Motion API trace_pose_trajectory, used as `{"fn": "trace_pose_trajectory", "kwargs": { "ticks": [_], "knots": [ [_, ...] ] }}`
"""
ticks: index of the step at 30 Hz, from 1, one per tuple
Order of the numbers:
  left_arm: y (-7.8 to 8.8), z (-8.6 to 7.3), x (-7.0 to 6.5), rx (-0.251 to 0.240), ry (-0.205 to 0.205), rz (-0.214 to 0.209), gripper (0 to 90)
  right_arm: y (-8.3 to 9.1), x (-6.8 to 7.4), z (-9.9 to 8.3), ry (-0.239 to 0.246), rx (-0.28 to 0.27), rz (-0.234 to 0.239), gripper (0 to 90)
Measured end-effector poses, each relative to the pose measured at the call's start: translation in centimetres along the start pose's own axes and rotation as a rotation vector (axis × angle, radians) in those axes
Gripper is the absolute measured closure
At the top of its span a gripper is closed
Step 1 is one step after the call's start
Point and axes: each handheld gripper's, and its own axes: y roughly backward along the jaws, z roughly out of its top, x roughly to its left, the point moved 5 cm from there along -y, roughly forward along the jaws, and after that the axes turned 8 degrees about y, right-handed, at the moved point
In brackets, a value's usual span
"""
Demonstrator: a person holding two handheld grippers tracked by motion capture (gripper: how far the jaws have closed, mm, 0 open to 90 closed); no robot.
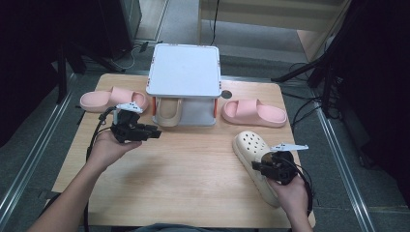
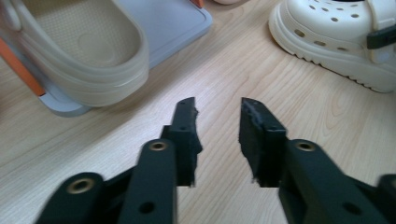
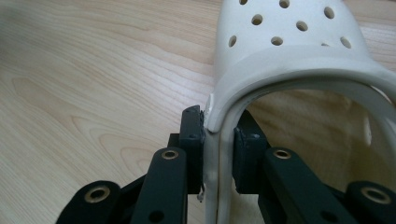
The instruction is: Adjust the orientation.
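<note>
Right gripper (image 3: 218,135): closed on the side wall of the cream clog (image 1: 252,162), one jaw outside the wall, the other inside the shoe's opening; pads pressing the wall from both sides.
Cream clog: lies on the counter (image 1: 183,169) at its right front part, perforated toe pointing away from the person, heel end toward the person's right hand (image 1: 295,193).
Left gripper (image 2: 217,126): jaws apart with nothing between them, bare wood showing in the gap; held just above the counter by the left hand (image 1: 109,147), pointing right toward the rack.
Second clog (image 2: 79,51): beige, sits on the lower level of the grey rack (image 1: 183,72), its heel end hanging over the front edge of the base, just ahead of the left gripper.
Grey rack: stands at the far middle of the counter; flat top tray on orange posts.
Pink slide, left (image 1: 113,99): on the counter beside the rack's left side, close to it.
Pink slide, right (image 1: 254,112): on the counter beside the rack's right side, just beyond the toe of the cream clog, apart from it.
</note>
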Motion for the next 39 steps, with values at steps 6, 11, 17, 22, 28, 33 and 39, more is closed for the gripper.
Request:
{"fn": "trace_pose_trajectory", "kwargs": {
  "ticks": [6,11,17,22,28,33,39],
  "knots": [
    [0.1,-0.1,-0.5,-0.018,-0.003,-0.003,78.0,-0.4,1.9,2.3,0.031,-0.013,0.025,78.2],
    [-0.2,-0.6,-1.0,-0.007,-0.002,-0.009,78.4,-2.7,5.7,5.0,0.141,0.003,0.081,78.0],
    [-0.7,-1.0,-1.4,-0.001,-0.009,-0.011,78.5,-4.8,8.3,7.1,0.202,0.003,0.111,78.0],
    [-1.2,-1.6,-1.8,0.010,-0.020,-0.008,78.5,-6.7,10.2,8.6,0.230,-0.003,0.139,77.9],
    [-2.5,-2.4,-2.1,0.040,-0.021,-0.001,79.5,-8.5,12.0,9.0,0.273,0.010,0.172,77.6],
    [-3.3,-2.6,-2.4,0.040,-0.021,0.008,82.0,-9.0,12.3,8.4,0.317,0.006,0.197,73.6],
    [-3.9,-2.6,-2.6,0.044,-0.021,0.012,83.5,-7.5,12.1,8.4,0.319,-0.031,0.232,68.2]
  ]
}}
